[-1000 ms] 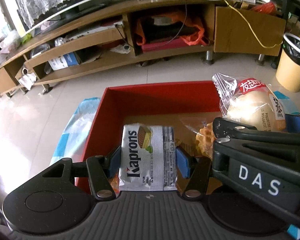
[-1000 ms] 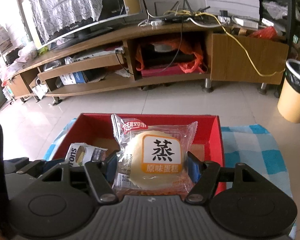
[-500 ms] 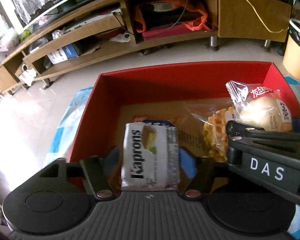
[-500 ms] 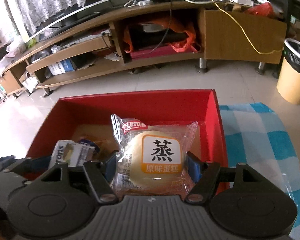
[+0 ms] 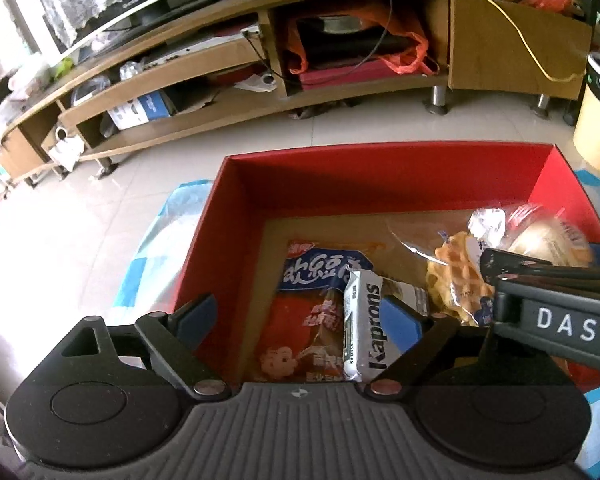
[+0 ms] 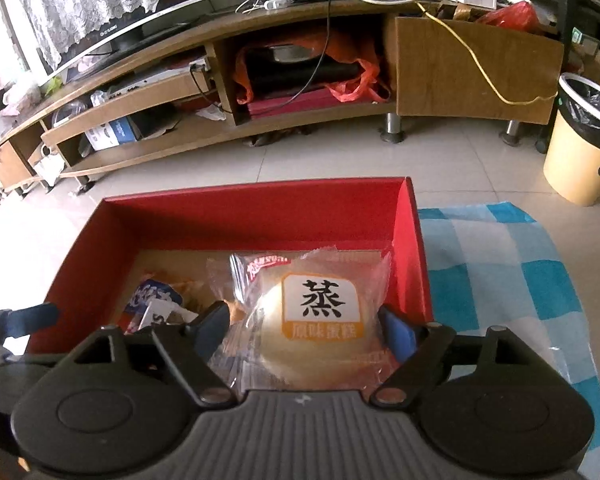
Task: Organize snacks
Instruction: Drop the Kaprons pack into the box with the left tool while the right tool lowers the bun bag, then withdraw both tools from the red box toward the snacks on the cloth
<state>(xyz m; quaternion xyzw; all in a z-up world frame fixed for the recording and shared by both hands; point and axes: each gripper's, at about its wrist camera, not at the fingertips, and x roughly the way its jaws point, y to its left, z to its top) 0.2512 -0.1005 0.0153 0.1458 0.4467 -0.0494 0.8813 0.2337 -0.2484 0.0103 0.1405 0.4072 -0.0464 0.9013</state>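
Observation:
A red box (image 5: 380, 168) (image 6: 260, 208) holds snacks. My left gripper (image 5: 300, 312) is open above it. The grey Kaprons wafer pack (image 5: 366, 328) lies loose on edge against its right finger, on a red-and-blue snack bag (image 5: 312, 300). A waffle pack (image 5: 456, 276) lies to the right. My right gripper (image 6: 304, 324) has spread jaws with the steamed cake pack (image 6: 316, 320) lying between them inside the box; its fingers no longer press it. The right gripper also shows in the left wrist view (image 5: 556, 280).
The box sits on a blue checked cloth (image 6: 500, 280) at a table edge. Beyond are a tiled floor, a long wooden TV stand (image 6: 300, 80) and a yellow waste bin (image 6: 584, 144) at the right.
Both grippers lowered into the box. The left jaws opened and the Kaprons pack dropped onto the snack bag. The right jaws widened around the cake pack.

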